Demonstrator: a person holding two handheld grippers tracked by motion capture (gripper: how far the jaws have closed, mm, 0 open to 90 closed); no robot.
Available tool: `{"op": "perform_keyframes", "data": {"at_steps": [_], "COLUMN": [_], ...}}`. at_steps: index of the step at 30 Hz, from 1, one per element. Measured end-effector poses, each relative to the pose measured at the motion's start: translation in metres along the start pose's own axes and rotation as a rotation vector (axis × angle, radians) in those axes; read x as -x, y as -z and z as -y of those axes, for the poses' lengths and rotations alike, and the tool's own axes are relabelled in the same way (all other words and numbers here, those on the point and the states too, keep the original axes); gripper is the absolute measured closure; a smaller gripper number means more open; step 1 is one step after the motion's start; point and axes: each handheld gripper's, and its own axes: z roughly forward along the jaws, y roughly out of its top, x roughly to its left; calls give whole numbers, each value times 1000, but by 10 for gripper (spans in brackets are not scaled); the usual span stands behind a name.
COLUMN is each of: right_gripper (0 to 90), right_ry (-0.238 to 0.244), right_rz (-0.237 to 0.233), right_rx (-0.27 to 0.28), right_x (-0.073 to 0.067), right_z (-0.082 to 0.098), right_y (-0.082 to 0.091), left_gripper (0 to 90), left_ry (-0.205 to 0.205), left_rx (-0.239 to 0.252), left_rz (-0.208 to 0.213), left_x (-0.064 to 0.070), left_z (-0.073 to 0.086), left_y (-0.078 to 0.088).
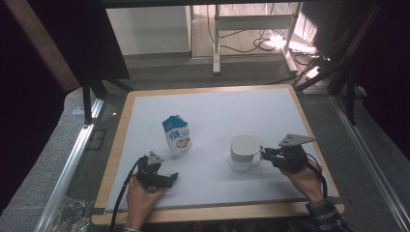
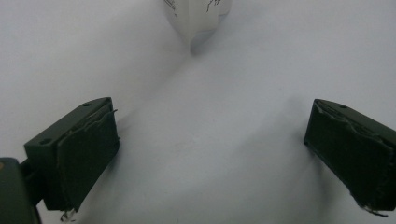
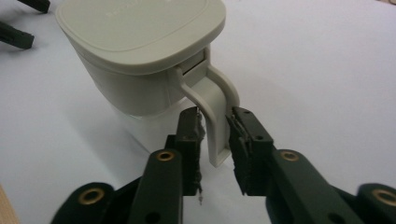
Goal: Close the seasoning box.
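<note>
Two objects stand on the white surface [image 1: 217, 104] with its light wooden rim: a small blue-and-white printed carton [image 1: 177, 137] left of centre, and a pale grey lidded plastic jug [image 1: 243, 152] with a curved side handle [image 3: 215, 112], right of centre.

Right hand-held gripper [image 1: 265, 153]: sits just right of the jug, level with its handle. In the right gripper view the two black jaws bracket the handle, one on each side. A narrow gap shows on both sides (pads not pressing on the plastic), so the handle is between the jaws but not clamped. Jaws only slightly apart, a little wider than the handle itself.

Left hand-held gripper [image 1: 170, 180]: low over the near-left part of the surface, near and slightly left of the carton, well apart from the jug. The left gripper view shows its jaws spread wide with bare white surface between them; nothing held. The carton's bottom corner [image 2: 198, 23] shows at the far edge of that view, clear of both jaws.

Jug upright, lid seated flat on top. Carton upright, leaning slightly.
</note>
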Motion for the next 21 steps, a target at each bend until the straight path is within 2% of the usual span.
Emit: {"op": "perform_keyframes", "data": {"at_steps": [7, 13, 16, 21], "right_gripper": [519, 396, 356, 350], "right_ry": [-10, -21, -35, -53], "right_rz": [28, 63, 75, 107], "right_rx": [13, -13, -22, -41], "right_x": [2, 10, 14, 18], "right_z": [1, 11, 17, 29], "right_y": [14, 23, 25, 23], "left_gripper": [24, 24, 24, 24], "left_ry": [0, 1, 1, 1], "left_rx": [0, 1, 1, 1], "left_rz": [0, 0, -1, -2], "left_x": [0, 0, 0, 0], "left_z": [0, 0, 0, 0], "left_y": [0, 0, 0, 0]}}
